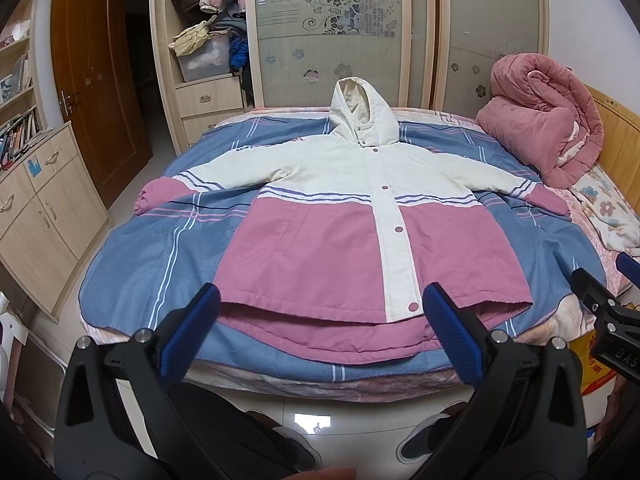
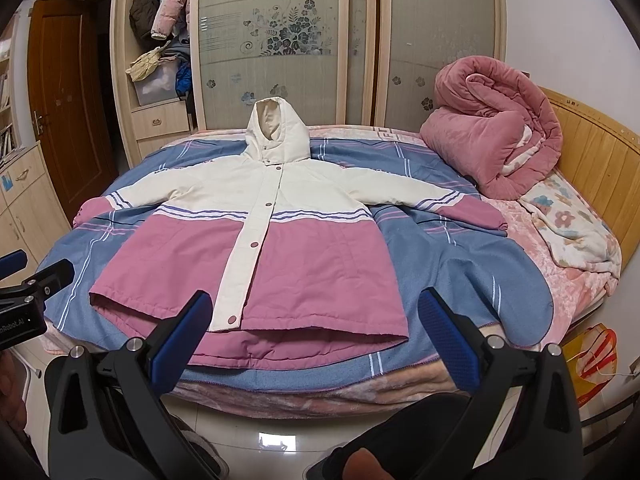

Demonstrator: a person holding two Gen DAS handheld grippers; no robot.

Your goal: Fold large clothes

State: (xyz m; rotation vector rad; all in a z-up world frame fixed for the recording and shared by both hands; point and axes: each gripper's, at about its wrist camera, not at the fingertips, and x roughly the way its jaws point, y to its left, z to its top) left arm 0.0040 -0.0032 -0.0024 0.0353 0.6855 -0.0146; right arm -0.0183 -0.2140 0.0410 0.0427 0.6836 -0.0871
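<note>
A cream and pink hooded jacket [image 1: 340, 216] [image 2: 248, 240] lies flat on the bed, front up and buttoned. Both sleeves are spread sideways and the hood points at the wardrobe. My left gripper [image 1: 320, 320] hovers open just short of the hem, off the near bed edge, holding nothing. My right gripper [image 2: 316, 320] is open too, level with the hem's right half, also empty. In the left wrist view the right gripper [image 1: 600, 300] shows at the right edge. The left gripper [image 2: 36, 280] pokes into the right wrist view from the left.
A blue striped blanket [image 1: 160, 248] covers the bed under the jacket. A rolled pink quilt [image 1: 544, 120] lies at the far right by the wooden headboard [image 2: 592, 152]. A wardrobe [image 1: 332, 32] stands behind, a low cabinet [image 1: 44, 208] on the left. A person's legs and shoes are below on the tiled floor [image 1: 312, 416].
</note>
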